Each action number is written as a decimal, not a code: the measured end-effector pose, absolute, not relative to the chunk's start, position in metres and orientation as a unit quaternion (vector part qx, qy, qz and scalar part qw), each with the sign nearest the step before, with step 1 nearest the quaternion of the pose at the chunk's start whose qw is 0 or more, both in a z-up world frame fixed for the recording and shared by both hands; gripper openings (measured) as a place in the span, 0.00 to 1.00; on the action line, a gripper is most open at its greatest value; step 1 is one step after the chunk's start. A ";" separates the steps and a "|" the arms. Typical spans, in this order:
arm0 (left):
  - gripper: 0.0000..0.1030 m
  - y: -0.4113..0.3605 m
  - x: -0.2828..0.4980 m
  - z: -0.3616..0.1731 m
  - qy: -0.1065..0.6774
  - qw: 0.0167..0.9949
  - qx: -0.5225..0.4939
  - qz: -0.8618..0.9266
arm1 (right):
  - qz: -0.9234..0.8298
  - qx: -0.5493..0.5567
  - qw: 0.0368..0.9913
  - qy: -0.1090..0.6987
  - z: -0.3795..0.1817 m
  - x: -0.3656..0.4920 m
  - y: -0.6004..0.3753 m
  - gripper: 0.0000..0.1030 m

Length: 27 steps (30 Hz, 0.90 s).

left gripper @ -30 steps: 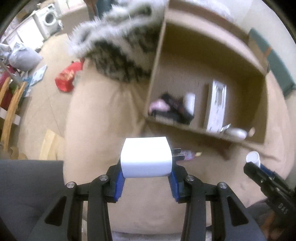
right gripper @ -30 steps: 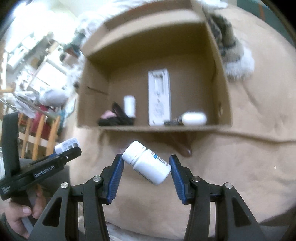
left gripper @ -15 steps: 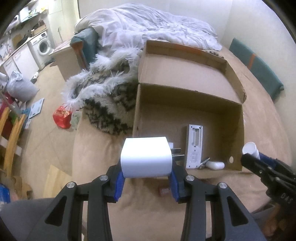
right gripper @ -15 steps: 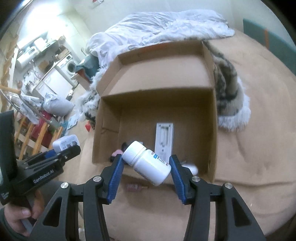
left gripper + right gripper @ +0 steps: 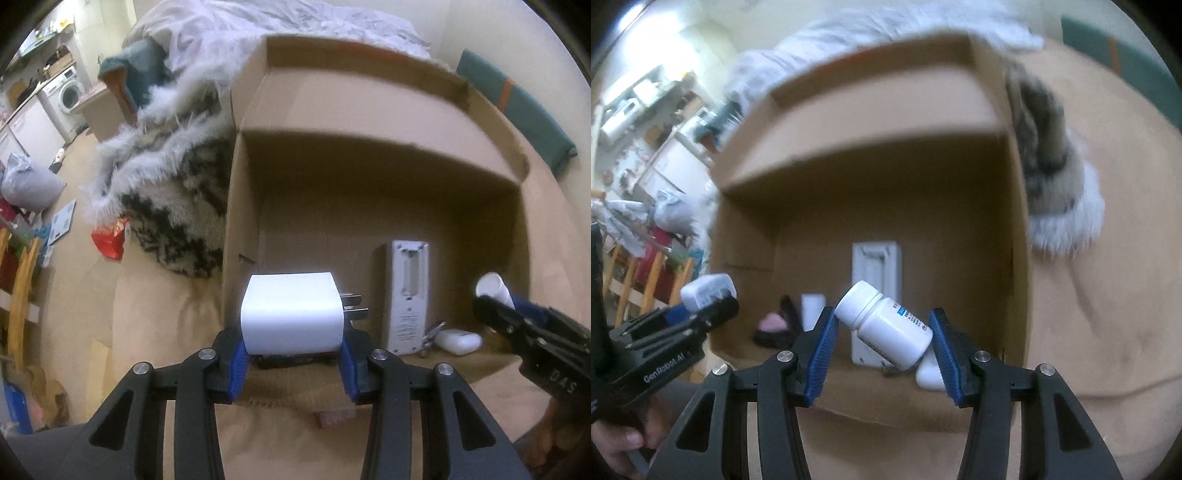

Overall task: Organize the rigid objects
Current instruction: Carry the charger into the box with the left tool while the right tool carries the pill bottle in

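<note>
Bed; charger [image 5: 291,312], bottle [image 5: 884,325] between fingers

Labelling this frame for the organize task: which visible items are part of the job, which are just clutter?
Job:
- white charger, held in left gripper
- white pill bottle, held in right gripper
- cardboard box they hang over
- white remote, small white case, pink-and-black item inside it

Clutter:
- furry blanket
- red bag
- washing machine
</note>
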<state>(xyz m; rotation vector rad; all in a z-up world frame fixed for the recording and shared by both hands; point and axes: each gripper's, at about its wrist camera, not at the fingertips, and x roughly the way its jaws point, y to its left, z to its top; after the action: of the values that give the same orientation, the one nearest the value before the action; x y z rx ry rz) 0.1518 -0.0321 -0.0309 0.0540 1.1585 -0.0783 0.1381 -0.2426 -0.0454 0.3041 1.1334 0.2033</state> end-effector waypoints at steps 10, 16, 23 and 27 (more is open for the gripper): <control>0.36 -0.033 0.161 -0.038 0.537 0.843 0.020 -0.030 | 0.110 0.145 0.816 0.548 -0.058 0.154 -0.233 0.52; 0.36 -0.033 0.160 -0.059 0.556 0.830 0.027 -0.029 | 0.110 0.142 0.800 0.573 -0.071 0.157 -0.229 0.52; 0.36 -0.031 0.158 -0.066 0.558 0.829 0.025 -0.028 | 0.108 0.166 0.782 0.591 -0.082 0.158 -0.235 0.52; 0.37 -0.029 0.160 -0.067 0.558 0.829 0.018 -0.029 | 0.106 0.164 0.781 0.594 -0.083 0.158 -0.234 0.52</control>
<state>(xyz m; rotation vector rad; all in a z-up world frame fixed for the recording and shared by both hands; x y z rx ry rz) 0.1597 -0.0289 -0.0670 0.0381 1.1846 -0.0614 0.1577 -0.2344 -0.0835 0.3533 1.2833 0.2287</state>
